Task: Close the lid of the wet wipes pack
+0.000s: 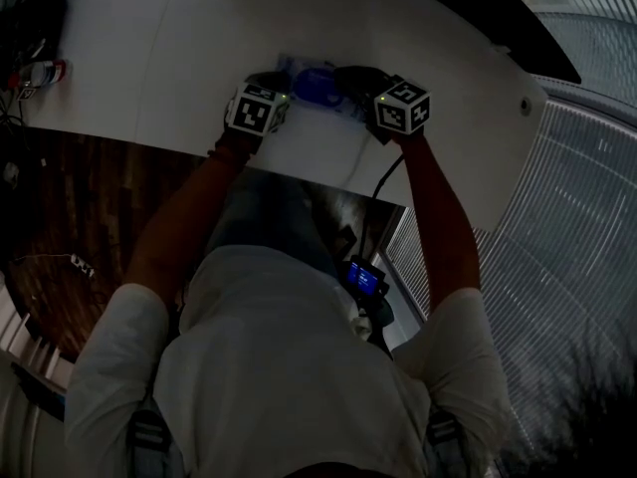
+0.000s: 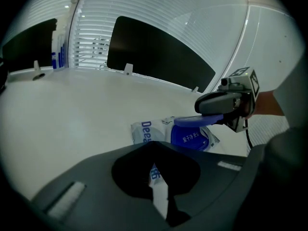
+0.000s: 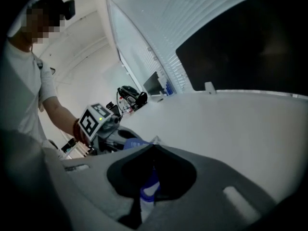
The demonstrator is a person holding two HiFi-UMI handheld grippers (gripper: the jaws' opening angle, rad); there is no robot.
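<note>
The wet wipes pack (image 2: pixel 146 131) lies flat on the white desk (image 2: pixel 72 109), near its front edge and between the two tools. Its blue lid (image 2: pixel 198 121) stands lifted, roughly level above the blue round frame (image 2: pixel 190 139) it should snap onto. The left claw (image 2: pixel 161 189) is clenched on the near end of the pack, with a strip of white wrapper pinched between its jaws. The right claw (image 3: pixel 150 189) is clenched on the free edge of the lid, and blue plastic shows between its jaws. The step in hand looks like the closing swing itself, with the hinge work barely started. To do it well, the left claw should pin the pack to the desk so the soft wrapper does not lift or slide. The right claw should carry the lid down in an arc about its hinge, not pull it sideways, and let go only once the lid sits square on the frame. A firm press on top may then be needed for the catch. A skewed lid would likely spring back up.
</note>
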